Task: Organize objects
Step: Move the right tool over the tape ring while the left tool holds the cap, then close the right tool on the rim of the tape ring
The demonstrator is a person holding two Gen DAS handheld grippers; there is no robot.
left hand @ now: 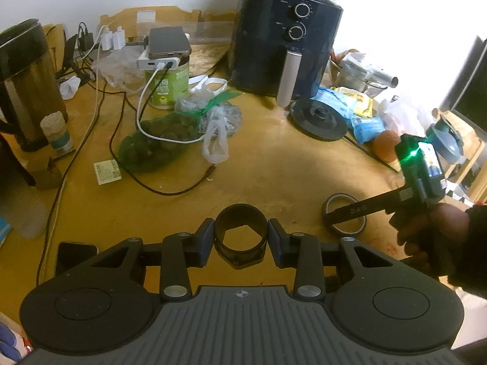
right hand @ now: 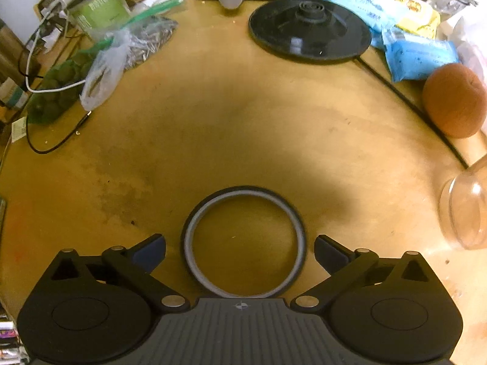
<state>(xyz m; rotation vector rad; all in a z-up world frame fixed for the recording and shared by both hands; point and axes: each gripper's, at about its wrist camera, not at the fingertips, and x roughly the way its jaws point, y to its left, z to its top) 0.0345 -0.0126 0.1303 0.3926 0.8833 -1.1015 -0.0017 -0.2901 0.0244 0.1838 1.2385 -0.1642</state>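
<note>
My left gripper [left hand: 241, 237] is shut on a dark round cap with a six-sided hole [left hand: 240, 216], its blue pads pressing both sides, held above the yellow table [left hand: 274, 164]. A thin roll of tape [right hand: 243, 193] lies flat on the table [right hand: 243, 121]. My right gripper [right hand: 240, 245] stands open around it, the pads apart from the roll on either side. In the left wrist view a hand holds the right gripper [left hand: 338, 213] at the right, pointing down onto the tape roll [left hand: 347, 231].
A dark air fryer [left hand: 286, 39] stands at the back. Around it are a black kettle base [right hand: 307, 30], blue packets [right hand: 420, 54], an orange [right hand: 453, 100], a clear cup [right hand: 465, 213], a net bag of green fruit [left hand: 155, 146], cables and a phone [left hand: 76, 255].
</note>
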